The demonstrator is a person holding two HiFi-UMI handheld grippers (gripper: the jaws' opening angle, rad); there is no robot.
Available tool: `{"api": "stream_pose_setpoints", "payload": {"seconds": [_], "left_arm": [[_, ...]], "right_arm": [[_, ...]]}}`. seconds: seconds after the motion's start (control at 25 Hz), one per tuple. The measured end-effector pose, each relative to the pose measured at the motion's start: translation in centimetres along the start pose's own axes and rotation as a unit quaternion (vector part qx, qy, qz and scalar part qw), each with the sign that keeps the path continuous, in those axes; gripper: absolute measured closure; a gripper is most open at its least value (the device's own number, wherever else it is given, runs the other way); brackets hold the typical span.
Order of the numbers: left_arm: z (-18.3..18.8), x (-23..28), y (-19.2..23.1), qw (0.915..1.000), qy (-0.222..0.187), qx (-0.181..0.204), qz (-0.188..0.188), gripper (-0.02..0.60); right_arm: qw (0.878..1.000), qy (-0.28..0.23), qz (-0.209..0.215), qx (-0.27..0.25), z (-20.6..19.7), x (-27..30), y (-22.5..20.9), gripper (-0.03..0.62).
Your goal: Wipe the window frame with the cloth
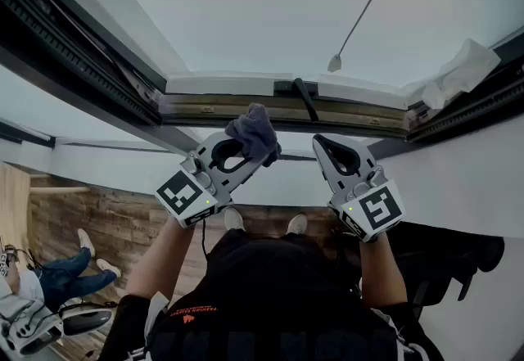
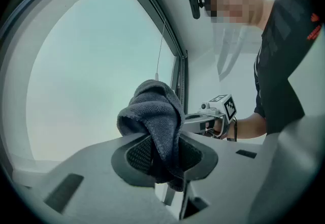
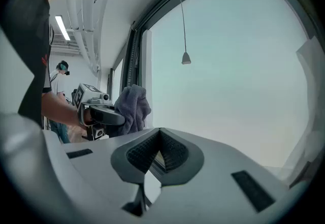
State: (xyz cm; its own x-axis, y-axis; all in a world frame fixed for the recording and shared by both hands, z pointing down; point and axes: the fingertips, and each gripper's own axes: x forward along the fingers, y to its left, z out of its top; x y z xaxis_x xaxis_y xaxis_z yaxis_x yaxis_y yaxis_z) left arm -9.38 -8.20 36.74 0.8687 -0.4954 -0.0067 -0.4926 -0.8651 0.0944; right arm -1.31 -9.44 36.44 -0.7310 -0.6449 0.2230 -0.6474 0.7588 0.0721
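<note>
Right now the L claw (image 1: 250, 156) is clamped on a dark grey cloth (image 1: 255, 132), which is bunched up over the jaw tips. It's held close to the window frame (image 1: 246, 110), just left of the black handle (image 1: 304, 99); can't tell if cloth & frame touch. The R claw (image 1: 323, 143) is alongside, jaws pressed together w/ nothing between. A thin cord (image 1: 364, 11) w/ a cone end shows against the glass (image 1: 270, 7).
</note>
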Motion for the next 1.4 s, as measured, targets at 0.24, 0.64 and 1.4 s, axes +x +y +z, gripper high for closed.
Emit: {"api": "stream_pose_setpoints", "payload": {"seconds": [0.24,0.64,1.4], "left_arm": [[-0.1,-0.1,0.1,1.0,0.004,-0.006,0.003,0.479],[0.2,-1.4,1.2,0.9995,-0.007,0.002,0.031,0.479],[9.0,-9.6,10.7,0.9799,-0.048,0.09,0.171,0.48]], "right_arm": [[1.0,0.0,-0.001,0.004,-0.2,0.0,0.0,0.592],[0.999,-0.034,0.007,0.025,1.5,0.1,0.5,0.591],[0.998,-0.042,0.029,0.026,3.1,2.8,3.1,0.591]]}}
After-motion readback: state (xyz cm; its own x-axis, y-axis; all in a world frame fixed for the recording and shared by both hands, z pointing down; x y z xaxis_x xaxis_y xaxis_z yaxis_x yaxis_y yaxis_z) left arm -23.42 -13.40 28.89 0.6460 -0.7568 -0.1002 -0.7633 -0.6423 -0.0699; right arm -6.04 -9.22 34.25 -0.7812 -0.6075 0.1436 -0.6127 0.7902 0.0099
